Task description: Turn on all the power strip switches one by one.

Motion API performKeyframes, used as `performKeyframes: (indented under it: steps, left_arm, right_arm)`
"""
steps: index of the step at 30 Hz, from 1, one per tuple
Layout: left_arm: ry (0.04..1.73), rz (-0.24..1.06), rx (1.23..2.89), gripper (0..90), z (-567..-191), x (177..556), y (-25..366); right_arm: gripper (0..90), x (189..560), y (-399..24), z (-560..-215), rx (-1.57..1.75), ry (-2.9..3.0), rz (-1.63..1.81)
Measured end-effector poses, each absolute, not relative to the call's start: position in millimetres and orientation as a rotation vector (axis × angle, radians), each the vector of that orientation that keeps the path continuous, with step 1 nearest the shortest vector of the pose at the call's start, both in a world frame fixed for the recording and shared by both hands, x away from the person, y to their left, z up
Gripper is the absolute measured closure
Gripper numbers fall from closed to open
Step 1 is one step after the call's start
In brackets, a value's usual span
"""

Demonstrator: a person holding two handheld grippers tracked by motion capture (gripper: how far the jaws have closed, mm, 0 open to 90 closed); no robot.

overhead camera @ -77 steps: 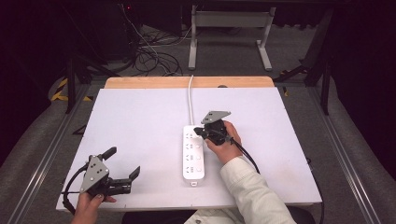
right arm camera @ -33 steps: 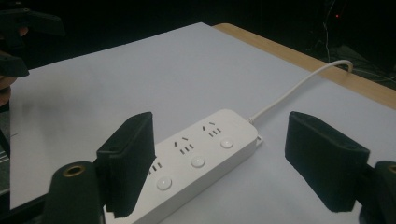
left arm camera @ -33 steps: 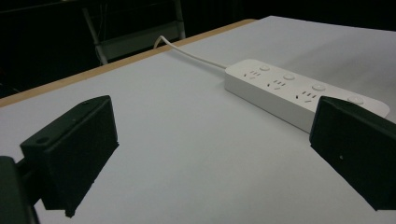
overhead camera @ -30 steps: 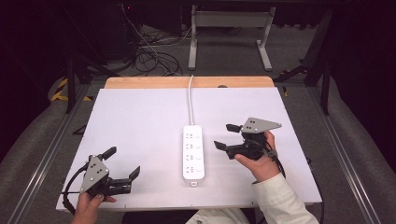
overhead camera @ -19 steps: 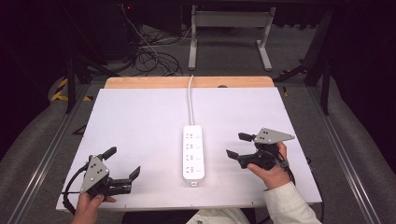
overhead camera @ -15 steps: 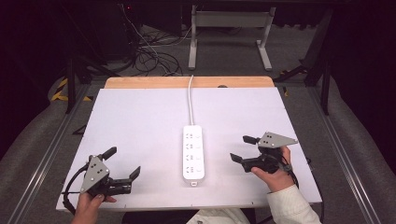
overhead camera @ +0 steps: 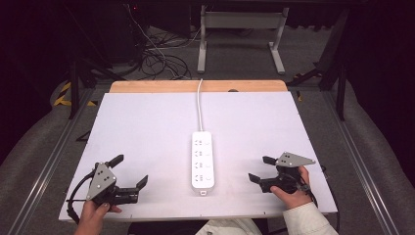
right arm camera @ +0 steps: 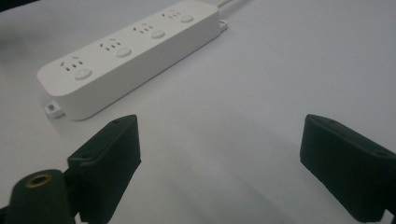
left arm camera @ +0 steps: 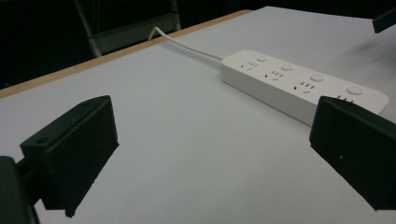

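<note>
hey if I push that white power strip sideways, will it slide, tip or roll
The power strip would probably slide, not roll or tip: it is a flat, low bar. Its cord, trailing off the far edge, may tug that end and swing it. The smooth casing looks slippery.

Sole obstacle — power strip (overhead camera: pixel 202 160) — mid-table (overhead camera: pixel 147 127)

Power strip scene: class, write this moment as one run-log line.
left gripper: open, empty | right gripper: open, empty | power strip: flat between them, untouched | sockets: nothing plugged in
</note>
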State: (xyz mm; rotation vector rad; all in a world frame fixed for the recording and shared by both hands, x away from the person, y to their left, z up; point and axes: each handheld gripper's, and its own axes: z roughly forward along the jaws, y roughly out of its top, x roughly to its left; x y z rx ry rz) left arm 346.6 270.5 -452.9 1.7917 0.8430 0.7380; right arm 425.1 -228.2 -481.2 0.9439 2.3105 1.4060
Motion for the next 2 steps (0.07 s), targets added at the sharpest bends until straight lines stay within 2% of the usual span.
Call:
performKeyframes:
  steps: [2]
  left_arm:
    - [0.843,0.729,1.799,1.2,-453.8,347.9,269.7]
  right_arm:
    - [12.8,427.4,-227.4,-482.3,0.948,2.309,1.379]
